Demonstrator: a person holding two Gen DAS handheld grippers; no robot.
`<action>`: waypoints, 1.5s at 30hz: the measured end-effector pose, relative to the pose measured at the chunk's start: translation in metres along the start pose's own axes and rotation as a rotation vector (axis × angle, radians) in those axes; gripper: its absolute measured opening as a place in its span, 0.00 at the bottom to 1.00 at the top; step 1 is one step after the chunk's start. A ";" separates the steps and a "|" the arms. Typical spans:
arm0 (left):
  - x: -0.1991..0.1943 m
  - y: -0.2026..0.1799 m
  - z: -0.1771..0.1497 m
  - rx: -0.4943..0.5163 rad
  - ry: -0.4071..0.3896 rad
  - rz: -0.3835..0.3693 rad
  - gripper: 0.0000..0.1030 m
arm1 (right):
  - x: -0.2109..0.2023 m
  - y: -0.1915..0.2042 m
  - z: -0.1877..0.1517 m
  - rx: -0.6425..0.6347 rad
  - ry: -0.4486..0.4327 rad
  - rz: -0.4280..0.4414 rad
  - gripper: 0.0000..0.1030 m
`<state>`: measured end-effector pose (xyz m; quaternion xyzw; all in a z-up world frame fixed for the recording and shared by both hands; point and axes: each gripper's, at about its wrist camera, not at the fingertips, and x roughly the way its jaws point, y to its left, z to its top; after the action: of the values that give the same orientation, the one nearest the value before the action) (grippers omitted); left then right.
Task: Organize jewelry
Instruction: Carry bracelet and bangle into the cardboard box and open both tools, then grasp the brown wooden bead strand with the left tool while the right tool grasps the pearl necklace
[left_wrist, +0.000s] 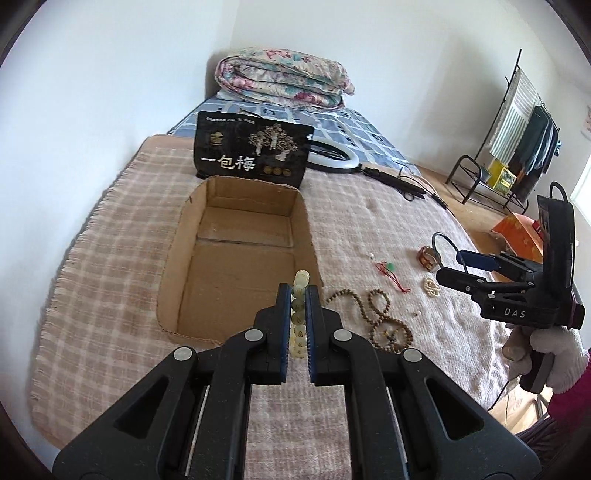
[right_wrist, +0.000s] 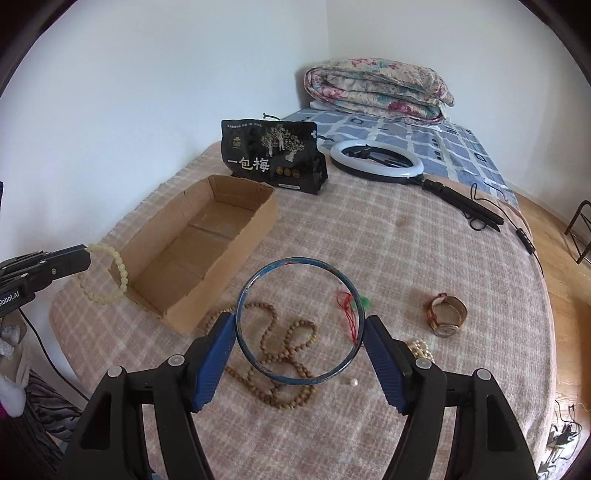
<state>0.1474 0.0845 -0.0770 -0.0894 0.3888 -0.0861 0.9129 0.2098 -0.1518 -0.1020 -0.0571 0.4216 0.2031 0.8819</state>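
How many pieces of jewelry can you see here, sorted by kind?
Bead bracelets: 2, pale bead bracelet in the left tongs, pearl bracelet
Bangles: 1, blue bangle in the right tongs
Long bead strings: 1, wooden beads
Watches: 1, watch
Red-cord pendants: 1, pendant
Total: 6

pearl bracelet (right_wrist: 419, 349) partly behind right jaws, small print on black bag (left_wrist: 231, 120) unreadable

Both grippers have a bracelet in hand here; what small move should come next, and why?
Probably carry the left gripper over the cardboard box and release the pale bead bracelet: the box is empty and just beside it, while the right gripper holds the blue bangle farther away.
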 end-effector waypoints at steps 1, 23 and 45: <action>0.001 0.006 0.003 -0.007 -0.001 0.008 0.05 | 0.004 0.004 0.005 0.002 -0.004 0.009 0.71; 0.039 0.048 0.013 -0.057 0.051 0.070 0.05 | 0.115 0.085 0.086 -0.059 0.024 0.136 0.71; 0.033 0.048 0.017 -0.062 0.018 0.098 0.41 | 0.100 0.066 0.085 -0.007 -0.010 0.099 0.85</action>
<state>0.1871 0.1255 -0.0996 -0.0977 0.4034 -0.0298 0.9093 0.3005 -0.0379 -0.1201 -0.0382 0.4188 0.2480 0.8727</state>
